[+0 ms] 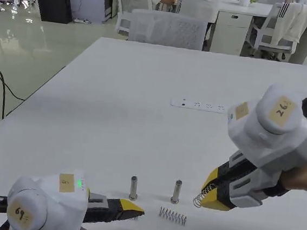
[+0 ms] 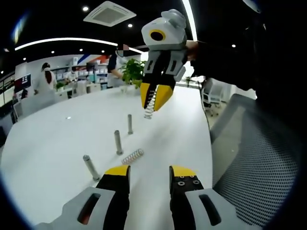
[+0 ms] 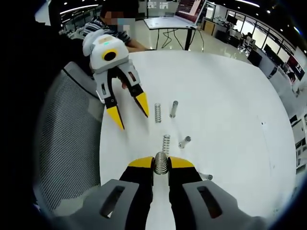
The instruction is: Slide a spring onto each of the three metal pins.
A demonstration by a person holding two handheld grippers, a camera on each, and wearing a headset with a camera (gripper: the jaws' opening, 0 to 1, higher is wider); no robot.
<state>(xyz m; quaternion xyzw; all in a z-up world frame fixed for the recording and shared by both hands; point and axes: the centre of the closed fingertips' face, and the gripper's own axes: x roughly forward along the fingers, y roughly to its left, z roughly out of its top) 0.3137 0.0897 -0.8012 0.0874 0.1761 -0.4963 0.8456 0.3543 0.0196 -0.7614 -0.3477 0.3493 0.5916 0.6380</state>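
Right tongs [image 3: 160,164] clamp a spring [image 1: 202,195]; left tongs [image 2: 149,171] gape empty by the table [image 2: 57,143] edge

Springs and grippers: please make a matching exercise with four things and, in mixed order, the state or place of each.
1. left gripper
2. right gripper
3. loose spring
4. power strip

A. shut on a spring
B. far beyond the pins
C. open, holding nothing
D. on the table beside the pins

Pairs: 1-C, 2-A, 3-D, 4-B.
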